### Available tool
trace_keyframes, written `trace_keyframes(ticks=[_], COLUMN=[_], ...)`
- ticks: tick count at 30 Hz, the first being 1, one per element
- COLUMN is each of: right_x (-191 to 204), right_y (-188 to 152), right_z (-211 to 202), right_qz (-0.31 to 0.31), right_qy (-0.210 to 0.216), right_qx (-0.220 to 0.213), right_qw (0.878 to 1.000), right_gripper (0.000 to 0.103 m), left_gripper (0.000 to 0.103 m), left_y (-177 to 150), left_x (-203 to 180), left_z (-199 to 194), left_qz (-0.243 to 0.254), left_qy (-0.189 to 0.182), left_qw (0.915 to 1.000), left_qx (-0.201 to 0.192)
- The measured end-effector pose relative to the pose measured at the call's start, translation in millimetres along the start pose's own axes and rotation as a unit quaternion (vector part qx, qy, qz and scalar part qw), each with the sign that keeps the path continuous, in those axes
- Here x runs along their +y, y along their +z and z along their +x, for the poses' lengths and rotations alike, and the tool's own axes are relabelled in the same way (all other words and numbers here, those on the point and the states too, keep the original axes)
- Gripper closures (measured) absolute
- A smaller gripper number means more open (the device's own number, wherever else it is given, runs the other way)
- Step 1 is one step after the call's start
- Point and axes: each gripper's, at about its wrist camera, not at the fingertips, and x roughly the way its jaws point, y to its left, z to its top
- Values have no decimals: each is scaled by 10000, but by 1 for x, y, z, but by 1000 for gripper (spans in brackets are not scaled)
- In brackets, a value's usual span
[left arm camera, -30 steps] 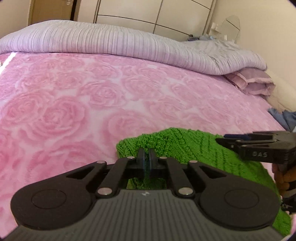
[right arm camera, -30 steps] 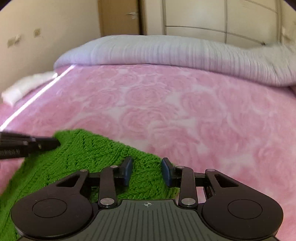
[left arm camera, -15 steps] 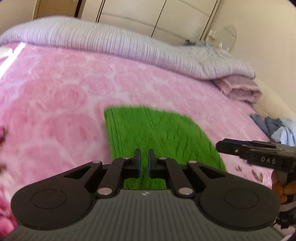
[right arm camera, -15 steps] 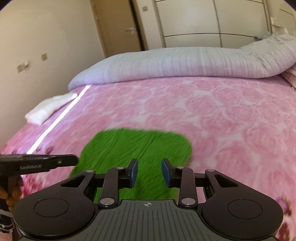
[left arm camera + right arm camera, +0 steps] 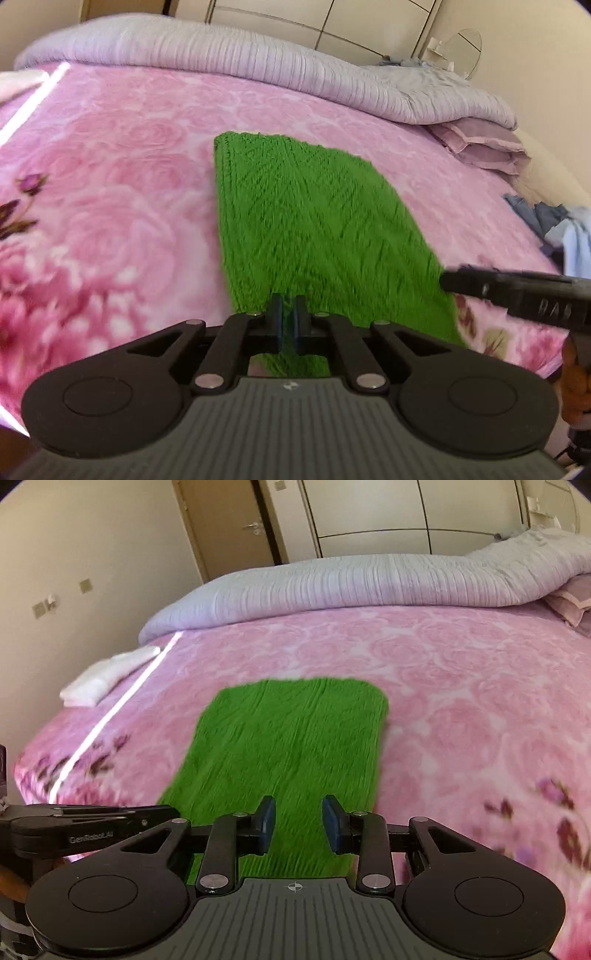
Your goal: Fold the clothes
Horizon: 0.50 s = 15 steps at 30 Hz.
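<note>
A green knitted garment (image 5: 314, 221) lies flat as a folded rectangle on the pink rose blanket (image 5: 110, 166). In the left wrist view my left gripper (image 5: 289, 317) hovers over the garment's near edge. Its fingers are almost together with only a thin slit, and nothing is held. My right gripper (image 5: 298, 823) hangs above the near end of the same green garment (image 5: 288, 738), open and empty. Each gripper shows in the other's view: the right gripper (image 5: 448, 282) enters from the right, and the left gripper (image 5: 162, 814) enters from the left.
A rolled lilac duvet (image 5: 369, 583) runs along the far side of the bed. Folded pillows (image 5: 484, 147) and a heap of blue clothes (image 5: 561, 229) sit at the right. A white folded towel (image 5: 107, 675) lies at the left edge. A door and wardrobes stand behind.
Both grippers have drawn back and up from the green garment. The left gripper no longer pinches its edge, and the garment now lies flat and in full view.
</note>
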Motion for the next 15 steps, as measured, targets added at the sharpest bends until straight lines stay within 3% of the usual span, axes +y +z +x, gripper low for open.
trace_keyframes(ticks=[1,3,10,13,14,15], right_x=[4,5,9,13,14,15], right_y=[-9,-24,-21,-27,-29,-31], right_z=[3,6,-19,-30,-34,-38], right_qz=[-50,55,369,485,523,562], right_qy=[-98,-237,-348,-397,-414,-430], right_qx=[171,119,376,443,465,488], right_qw=[9998,9996,9980,9970,9967,9963], right_gripper=[70,70,70,69,69,68], left_gripper=[101,101,100,86,76,75], left_y=[-3,-3,0,-4,-6,-8], left_x=[-3,-5,-22,-36,-40,-44], left_z=[-2,-5,-34,-49,-54,-57], left_qz=[37,-39,57,241,269,303], left_qy=[59,136,625,742,746,745], left_qw=[10000,9999,9973,9960,9958,9955], left_qx=[-7,67,394,433,467,492])
